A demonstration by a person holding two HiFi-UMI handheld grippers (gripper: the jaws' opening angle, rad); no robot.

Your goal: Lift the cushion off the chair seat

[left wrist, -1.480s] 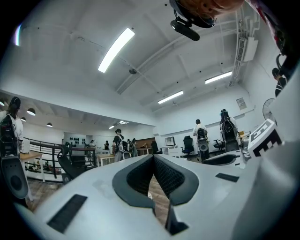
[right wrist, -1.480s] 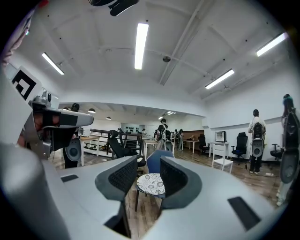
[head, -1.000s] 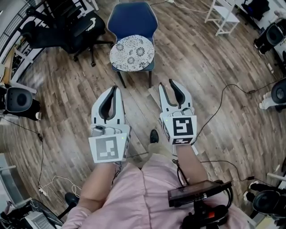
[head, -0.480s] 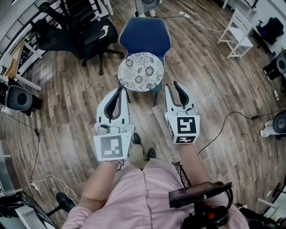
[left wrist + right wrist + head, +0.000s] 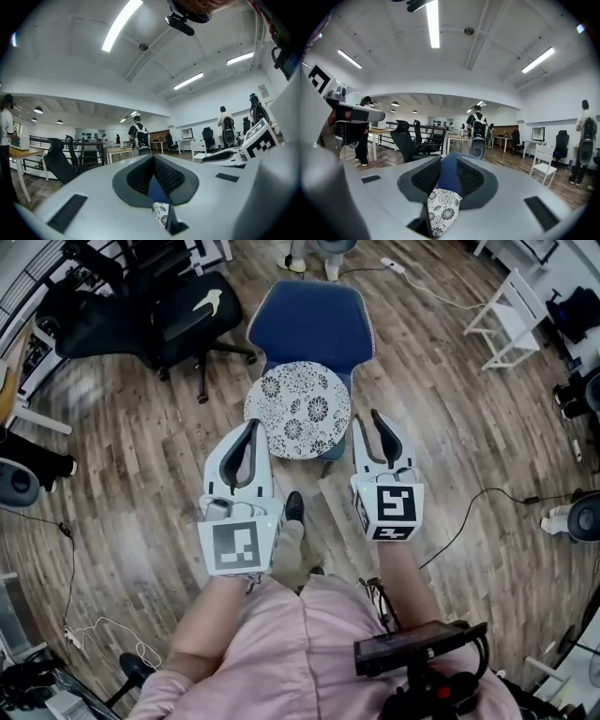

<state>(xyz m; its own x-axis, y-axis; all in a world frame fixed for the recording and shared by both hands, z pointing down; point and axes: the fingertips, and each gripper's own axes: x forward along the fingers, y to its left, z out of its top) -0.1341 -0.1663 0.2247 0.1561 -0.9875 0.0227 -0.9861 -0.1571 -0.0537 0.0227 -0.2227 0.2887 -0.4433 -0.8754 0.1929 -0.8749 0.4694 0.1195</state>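
Bare floor [image 5: 131, 474] lies open outside the left hand-held gripper [image 5: 246, 430] and the right hand-held gripper [image 5: 371, 420]. Between their tips sits the cushion [image 5: 298, 409]; beyond it the chair back [image 5: 314, 320] blocks the way. An office chair [image 5: 183, 315] stands well ahead-left.

Through the left gripper [image 5: 153, 159] view I get only a sliver of the cushion [image 5: 161, 212] and the chair [image 5: 154, 190] in the gap between the fingers [image 5: 171, 176]. The gripper's own body hides the rest, and the right gripper [image 5: 449, 160] view gives me little more. From the head view the cushion covers most of the seat and the legs are largely tucked under it, the office chair [image 5: 183, 315] is cut by the top edge, and the people [image 5: 138, 136] far back are too small to make out.
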